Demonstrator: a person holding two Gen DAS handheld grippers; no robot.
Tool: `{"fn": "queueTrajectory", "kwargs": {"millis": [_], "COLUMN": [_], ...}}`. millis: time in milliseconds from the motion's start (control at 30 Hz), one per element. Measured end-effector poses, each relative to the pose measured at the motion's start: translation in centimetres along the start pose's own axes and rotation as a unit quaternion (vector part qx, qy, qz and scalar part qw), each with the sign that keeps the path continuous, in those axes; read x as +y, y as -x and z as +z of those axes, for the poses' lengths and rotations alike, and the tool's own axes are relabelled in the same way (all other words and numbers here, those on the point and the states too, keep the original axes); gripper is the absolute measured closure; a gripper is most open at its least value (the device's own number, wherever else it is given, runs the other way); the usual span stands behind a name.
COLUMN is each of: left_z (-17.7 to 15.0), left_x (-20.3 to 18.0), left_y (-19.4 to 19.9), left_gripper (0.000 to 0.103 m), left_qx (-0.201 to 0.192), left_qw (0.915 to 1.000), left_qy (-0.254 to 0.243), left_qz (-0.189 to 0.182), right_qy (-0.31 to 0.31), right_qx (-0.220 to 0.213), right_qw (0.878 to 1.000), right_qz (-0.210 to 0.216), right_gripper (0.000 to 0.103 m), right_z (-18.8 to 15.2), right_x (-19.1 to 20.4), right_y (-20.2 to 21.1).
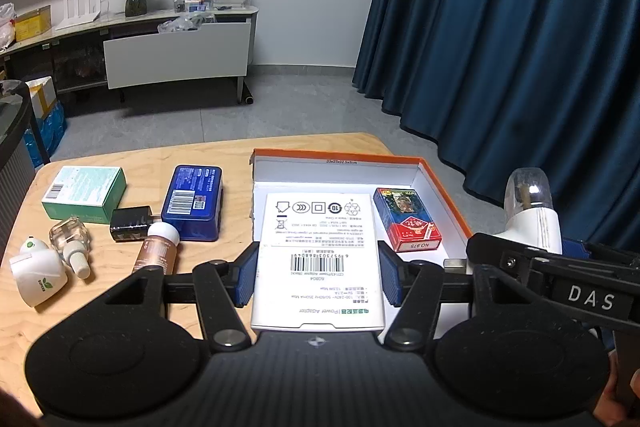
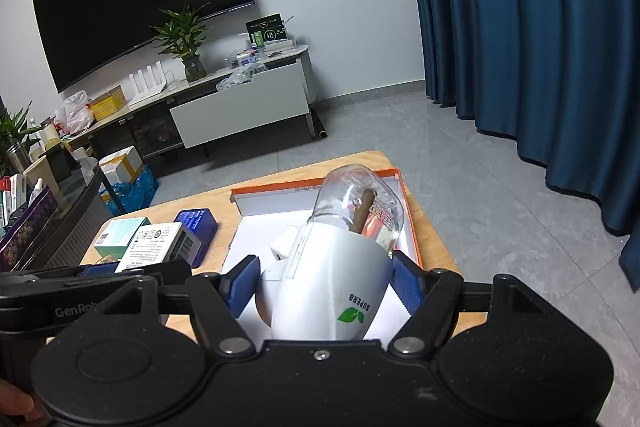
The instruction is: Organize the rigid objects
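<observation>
My left gripper [image 1: 318, 275] is shut on a white power adapter box [image 1: 318, 251] and holds it over the near left part of the orange-rimmed white tray [image 1: 340, 157]. A red and blue card pack [image 1: 406, 219] lies in the tray. My right gripper [image 2: 320, 283] is shut on a white device with a clear dome [image 2: 336, 267], above the tray's [image 2: 316, 185] near end. It also shows in the left wrist view [image 1: 530, 211], at the tray's right edge.
On the wooden table [image 1: 224, 155] left of the tray lie a blue box [image 1: 194, 201], a green box [image 1: 84, 193], a black charger [image 1: 130, 223], a brown bottle [image 1: 156, 253], a clear bottle [image 1: 72, 241] and a second white device [image 1: 38, 269].
</observation>
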State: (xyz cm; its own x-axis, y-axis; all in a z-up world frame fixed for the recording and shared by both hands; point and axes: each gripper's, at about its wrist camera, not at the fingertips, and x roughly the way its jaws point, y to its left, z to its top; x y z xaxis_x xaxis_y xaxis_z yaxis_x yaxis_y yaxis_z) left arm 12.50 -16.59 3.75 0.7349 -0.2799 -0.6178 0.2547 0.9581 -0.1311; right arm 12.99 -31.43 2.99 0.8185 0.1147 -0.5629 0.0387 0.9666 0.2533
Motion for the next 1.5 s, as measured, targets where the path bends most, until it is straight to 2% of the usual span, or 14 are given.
{"fn": "queueTrajectory", "kwargs": {"millis": [1500], "left_z": [-0.1], "left_x": [0.1], "left_y": [0.1], "left_gripper": [0.043], "left_qx": [0.006], "left_qw": [1.0000], "left_qy": [0.004], "left_qz": [0.004], "right_qy": [0.014], "right_qx": [0.008], "right_qw": [1.000], "right_qz": [0.000], "right_gripper": [0.019], "right_z": [-0.1], "right_x": [0.9], "right_y": [-0.1]}}
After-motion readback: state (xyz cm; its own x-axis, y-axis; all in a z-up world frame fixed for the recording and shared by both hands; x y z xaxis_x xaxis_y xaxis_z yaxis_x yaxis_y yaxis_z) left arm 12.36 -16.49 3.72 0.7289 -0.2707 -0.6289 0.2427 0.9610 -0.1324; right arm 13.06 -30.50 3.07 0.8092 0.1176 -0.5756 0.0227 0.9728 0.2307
